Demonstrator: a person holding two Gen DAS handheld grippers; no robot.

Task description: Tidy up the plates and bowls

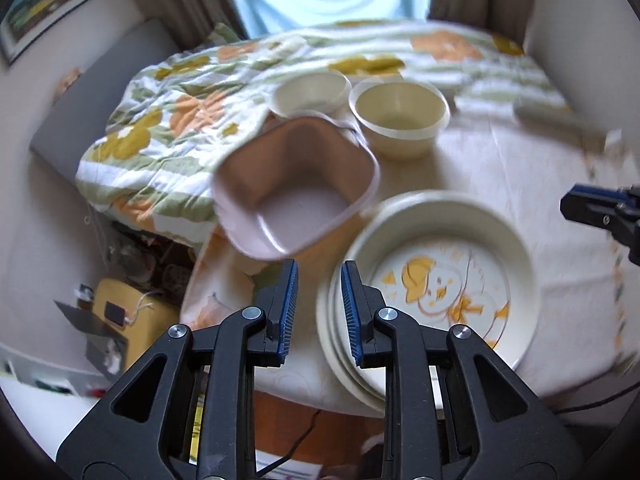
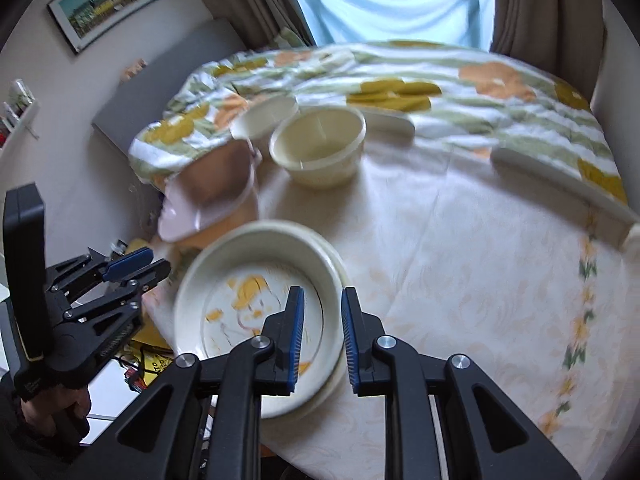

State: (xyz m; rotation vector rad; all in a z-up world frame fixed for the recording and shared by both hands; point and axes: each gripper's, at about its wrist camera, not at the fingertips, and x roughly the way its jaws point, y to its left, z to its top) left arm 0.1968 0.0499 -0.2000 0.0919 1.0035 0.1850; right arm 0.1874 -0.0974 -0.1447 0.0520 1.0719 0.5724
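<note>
A stack of cream plates (image 1: 440, 210) (image 2: 248, 236) lies on the table, the top one deep with a yellow cartoon figure. My left gripper (image 1: 319, 276) hangs open over the stack's left edge with nothing between its pads; in the right wrist view it (image 2: 154, 270) is left of the plates. My right gripper (image 2: 322, 300) (image 1: 592, 206) hovers over the stack's right rim, jaws narrow and clamping nothing. Behind the stack a pink square bowl (image 1: 296, 200) (image 2: 212, 196) leans tilted. Two cream round bowls (image 1: 310, 90) (image 1: 400, 116) stand farther back.
The table has a cream patterned cloth (image 2: 460, 260). A floral quilt (image 1: 180, 120) covers a bed behind it and touches the bowls. Long white objects (image 2: 560, 184) (image 2: 390, 122) lie at the quilt's edge. Floor clutter and a yellow box (image 1: 132, 312) sit below the table's left edge.
</note>
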